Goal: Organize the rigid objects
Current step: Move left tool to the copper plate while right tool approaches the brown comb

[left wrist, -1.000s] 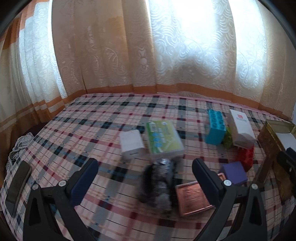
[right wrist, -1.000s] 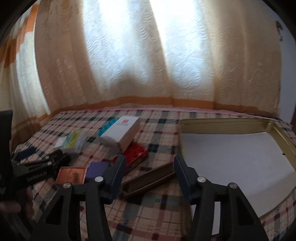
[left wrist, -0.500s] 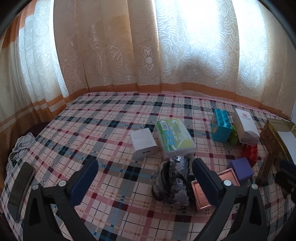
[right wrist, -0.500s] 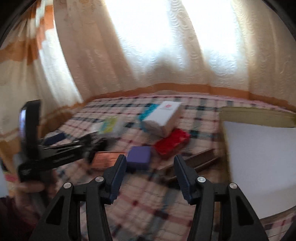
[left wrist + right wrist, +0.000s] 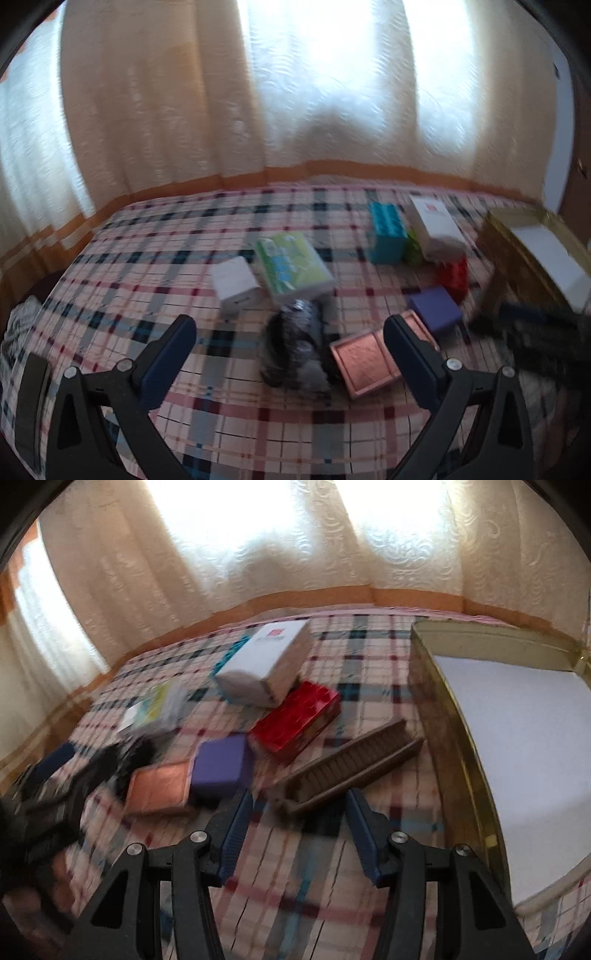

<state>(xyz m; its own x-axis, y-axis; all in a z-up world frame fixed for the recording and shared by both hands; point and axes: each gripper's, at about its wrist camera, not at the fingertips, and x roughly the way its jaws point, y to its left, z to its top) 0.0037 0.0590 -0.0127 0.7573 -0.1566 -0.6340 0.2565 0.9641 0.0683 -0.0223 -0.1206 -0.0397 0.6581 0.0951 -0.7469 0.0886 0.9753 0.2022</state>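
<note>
- At far left of plaid bedspread (image 5: 147, 258), left view: dark flat phone-like slab (image 5: 33, 398) near the edge, untouched.
- Left gripper (image 5: 288, 328): fingers wide apart, nothing clamped; hovers over dark sequined object (image 5: 291, 343) without touching. Little shift against a second ago, only a slight roll of the frame.
- Beyond it: small white box (image 5: 236, 288) just beside green pack (image 5: 291, 264); both lying as they did before.
- Centre-right: copper tin (image 5: 365, 360) touching purple box (image 5: 436, 308); blue block (image 5: 386, 232), white carton (image 5: 434, 225) and red block (image 5: 452, 275) clustered behind.
- Right gripper (image 5: 299, 812): has come down and closer since a second ago; jaws closing, nothing between them yet. Brown ridged tray (image 5: 351, 764) now just ahead of the fingertips (likely next pick, a judgement only).
- Far right: open gold tin (image 5: 443, 738) with white lining, empty, so no piece sorted into it yet; task judged at an early stage.
- View differences: brown tray plain only in right view; phone-like slab only in left view. Each gripper appears in the other's view as a dark blur, finger state unreadable there.
</note>
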